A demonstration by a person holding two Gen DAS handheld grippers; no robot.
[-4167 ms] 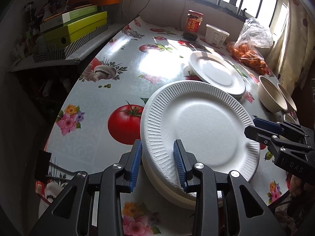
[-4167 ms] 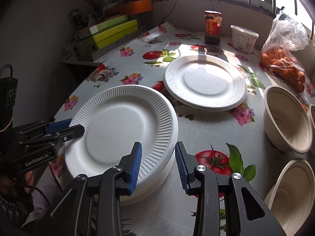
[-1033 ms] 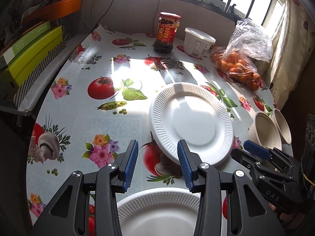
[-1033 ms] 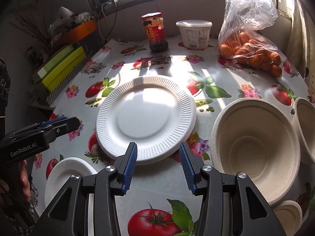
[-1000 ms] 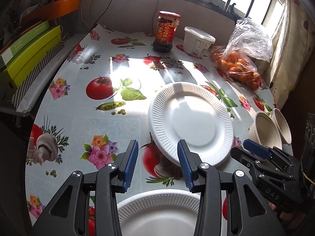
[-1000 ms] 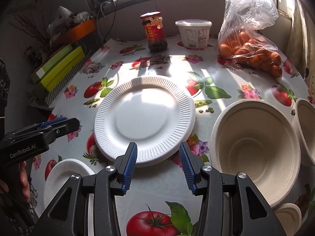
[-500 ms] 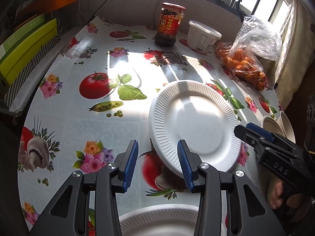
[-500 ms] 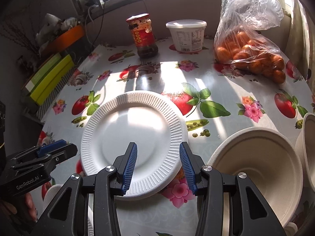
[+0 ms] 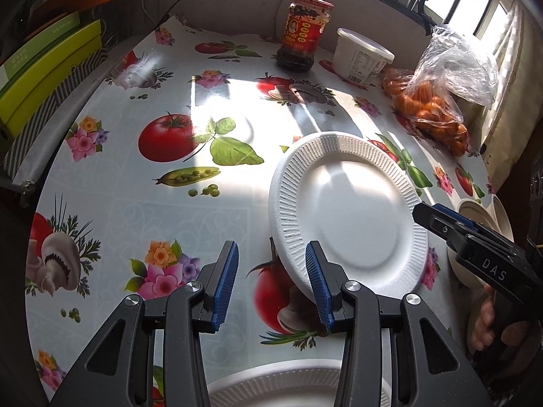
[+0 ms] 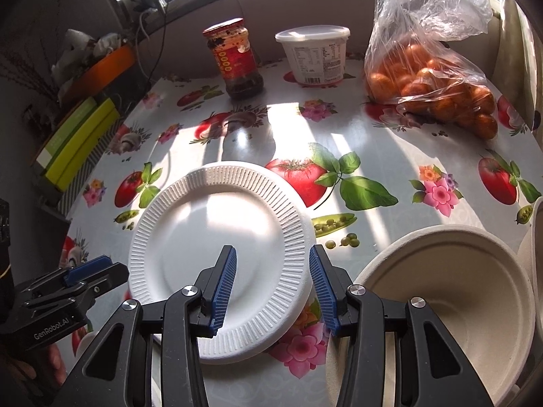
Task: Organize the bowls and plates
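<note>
A white ribbed paper plate (image 9: 346, 210) lies on the fruit-print tablecloth (image 9: 163, 210), with shadow under its near edge. My left gripper (image 9: 271, 285) is open at the plate's left rim, which just reaches inside the right pad. My right gripper (image 10: 271, 285) is open too, its left pad over the plate (image 10: 220, 247) and its right pad beyond the rim. Each gripper shows in the other's view: the right gripper (image 9: 437, 217) at the plate's right rim, the left gripper (image 10: 98, 271) at its left. More white plates (image 9: 288, 386) sit close below the left gripper. A beige bowl (image 10: 441, 298) stands right of the plate.
A sauce jar (image 10: 237, 64), a white tub (image 10: 315, 54) and a bag of oranges (image 10: 434, 88) line the far edge by the window. Green boxes (image 9: 44, 78) sit on a shelf to the left. Another bowl (image 10: 536, 237) stands at the right edge.
Both grippers have drawn in on the far plate from either side. The right gripper slid left until its jaws straddle the rim. The near plates slipped lower in the left view.
</note>
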